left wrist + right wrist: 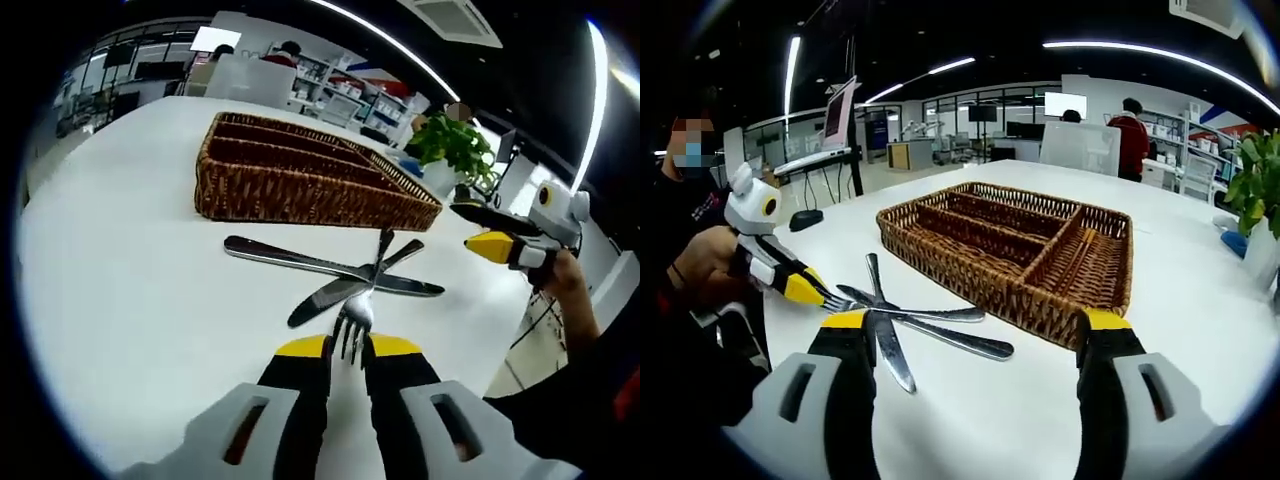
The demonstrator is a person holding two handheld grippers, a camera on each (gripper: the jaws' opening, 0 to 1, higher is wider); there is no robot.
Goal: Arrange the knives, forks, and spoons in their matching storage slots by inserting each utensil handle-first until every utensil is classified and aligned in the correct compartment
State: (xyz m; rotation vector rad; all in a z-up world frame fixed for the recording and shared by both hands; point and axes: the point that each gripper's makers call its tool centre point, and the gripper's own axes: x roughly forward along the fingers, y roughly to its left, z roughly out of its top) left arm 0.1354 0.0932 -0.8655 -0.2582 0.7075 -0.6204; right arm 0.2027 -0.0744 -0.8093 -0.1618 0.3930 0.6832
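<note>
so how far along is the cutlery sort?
Nothing looks done: the wicker tray compartments in view hold no utensils. In hand: the left gripper is shut on the fork at its tines. Left: that fork and two knives crossed on the table. The right gripper is open.

Open-plan office. White table [1200,290]. Linear ceiling light strips [1140,48], dark ceiling. Potted plant [455,145] at table edge. Wall-mounted screen [1066,103], glass partitions, shelving in bkgd. Laptop [835,125] on stand nr left edge, right gripper view.
</note>
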